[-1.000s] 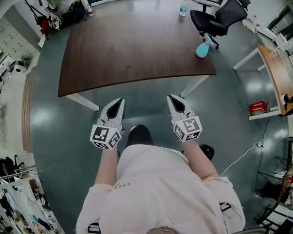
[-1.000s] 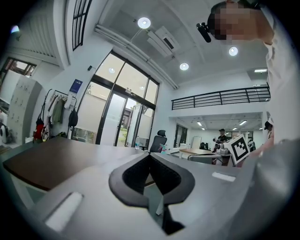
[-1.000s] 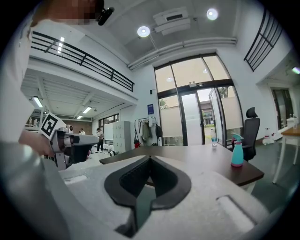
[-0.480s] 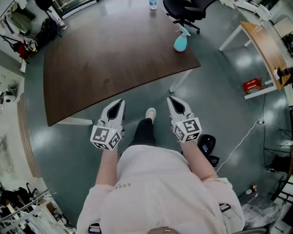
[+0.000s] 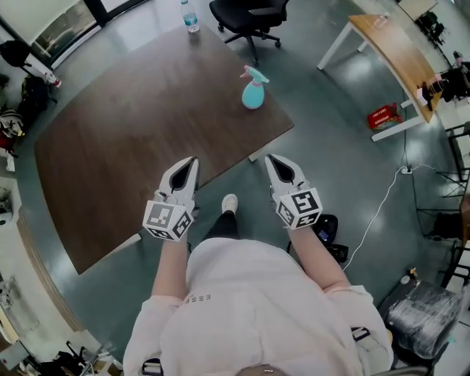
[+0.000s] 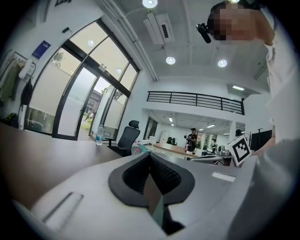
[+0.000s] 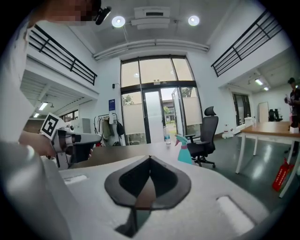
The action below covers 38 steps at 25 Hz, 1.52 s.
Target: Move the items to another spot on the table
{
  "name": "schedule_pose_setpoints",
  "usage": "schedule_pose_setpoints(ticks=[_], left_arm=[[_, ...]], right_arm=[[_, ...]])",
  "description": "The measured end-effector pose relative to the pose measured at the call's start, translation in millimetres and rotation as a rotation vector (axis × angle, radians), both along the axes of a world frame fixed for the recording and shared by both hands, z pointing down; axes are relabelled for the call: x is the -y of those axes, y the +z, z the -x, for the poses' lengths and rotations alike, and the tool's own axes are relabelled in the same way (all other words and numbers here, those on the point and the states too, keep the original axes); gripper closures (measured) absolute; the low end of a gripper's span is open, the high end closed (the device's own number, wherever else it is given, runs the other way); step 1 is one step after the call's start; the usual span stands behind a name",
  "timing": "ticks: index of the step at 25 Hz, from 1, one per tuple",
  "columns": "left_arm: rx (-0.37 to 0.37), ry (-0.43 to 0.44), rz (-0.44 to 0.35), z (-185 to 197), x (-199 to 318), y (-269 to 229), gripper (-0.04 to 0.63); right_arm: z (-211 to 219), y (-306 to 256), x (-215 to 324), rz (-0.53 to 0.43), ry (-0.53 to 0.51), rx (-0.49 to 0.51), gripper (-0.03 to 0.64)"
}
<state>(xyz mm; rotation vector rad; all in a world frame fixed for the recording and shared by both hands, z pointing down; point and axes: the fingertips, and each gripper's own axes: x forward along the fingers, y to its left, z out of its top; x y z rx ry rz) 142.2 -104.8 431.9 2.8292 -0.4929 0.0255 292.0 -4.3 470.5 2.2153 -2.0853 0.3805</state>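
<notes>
**Two claws pinched closed, nothing in hand yet**

Both tools are empty. The left gripper (image 5: 189, 163) has its jaws pressed together with nothing between them, and the right gripper (image 5: 272, 160) is the same. You hold them side by side at the near edge of the table (image 5: 132, 139), pointing roughly level.

Items seen:
- spray bottle (image 5: 252, 92), teal, upright near the table's right corner, about twelve o'clock from your right claw and well apart from it.
- water bottle (image 5: 190, 17), upright at the far edge, roughly eleven o'clock, farther off. An office chair (image 5: 246, 13) stands just beyond it.

Step in hand, as I read it: the approach. No item has been touched.

Next move, as a judgement: the spray bottle is the nearer target. Spread the right claw wide before you get there, come in level at the body below the trigger head, and centre it between the pads before squeezing. It is tall on a small base, so a glancing touch could tip it.
</notes>
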Motion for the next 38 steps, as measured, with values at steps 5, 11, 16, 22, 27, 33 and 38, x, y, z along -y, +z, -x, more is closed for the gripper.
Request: schedule_pose_setpoints(ticks=[5,11,16,22,27,33,38], left_arm=[[-0.01,0.076,0.009,-56.5,47.3,2.7,0.583],[-0.008,0.111,0.02,-102.8,90.3,0.5,0.583],[0.005,0.098,0.034,-124.6,103.4,7.2,0.583],[0.018,0.006,0.038,-141.0,125.4,15.4,0.583],[0.024,-0.11,0.054,-156.1,141.0,22.8,0.583],[0.049,-0.229,0.074,-159.3,157.2,36.6,0.583],[0.073,-0.31,0.089,-158.2,165.2,50.6,0.583]], right_arm=[[-48.9,-3.5,45.8,0.009,0.044,-0.024,0.624],[-85.0,-15.9,88.5,-0.009,0.038,-0.057,0.624],[-107.3,-13.2,113.7,-0.012,-0.001,-0.074,0.622],[-136.4,-5.6,153.1,-0.024,-0.074,-0.084,0.463],[-158.9,15.5,188.4,0.013,-0.195,-0.064,0.391],[-157.4,48.2,223.2,0.08,-0.348,-0.062,0.36],[-157.2,70.6,234.9,0.096,-0.407,-0.042,0.36]])
